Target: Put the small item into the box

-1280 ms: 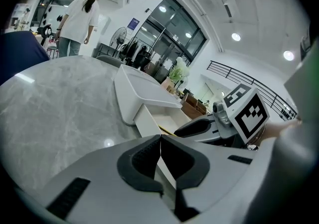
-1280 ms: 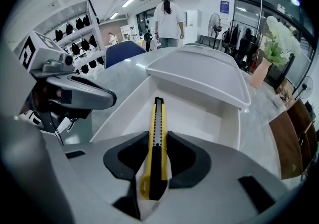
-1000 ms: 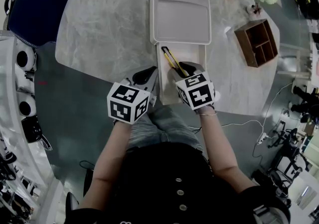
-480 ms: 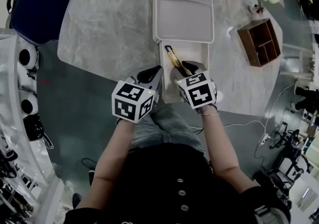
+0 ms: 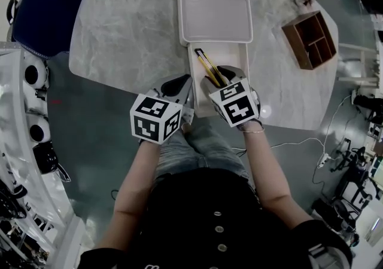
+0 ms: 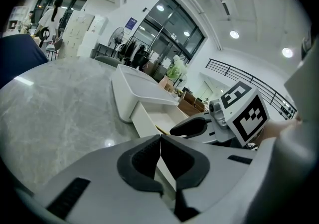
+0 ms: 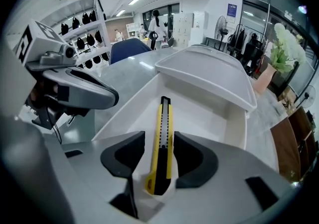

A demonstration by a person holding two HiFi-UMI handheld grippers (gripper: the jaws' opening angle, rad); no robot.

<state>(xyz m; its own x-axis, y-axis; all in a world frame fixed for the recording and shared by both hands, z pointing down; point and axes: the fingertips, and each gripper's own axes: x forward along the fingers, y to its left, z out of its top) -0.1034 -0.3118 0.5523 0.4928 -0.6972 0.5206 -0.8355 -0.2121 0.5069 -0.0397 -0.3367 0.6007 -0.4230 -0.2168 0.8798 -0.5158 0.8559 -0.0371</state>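
Found knife [image 7: 162, 138], yellow/black, lying lengthwise on floor of drawer [image 7: 209, 113], w/ drawer pulled out from near side of box [image 5: 215, 5] on table [image 5: 131, 23]. Counting task item as already inside box's drawer, nose toward box, butt toward drawer's near end.

Noted right gripper [image 7: 159, 152] tipped steeply down over near end of drawer, straddling knife's butt end. Caught its jaws just opening; now spread wide w/ knife between them, gap showing at left pad, no squeeze evident. Reads as a let-go, not a grip. Prob. kept low to lay knife flat along drawer rather than drop it crosswise.

Noted left gripper [image 6: 160, 151] at near left corner of drawer, jaws closed w/ thin white edge of drawer wall running in between them. Looks clamped on that wall. Likely there to steady drawer & stop it sliding back under box during the drop-off.

Judging placement approx. done. Left to do, prob.: lift right gripper clear w/o snagging knife, then push drawer back into box if wanted
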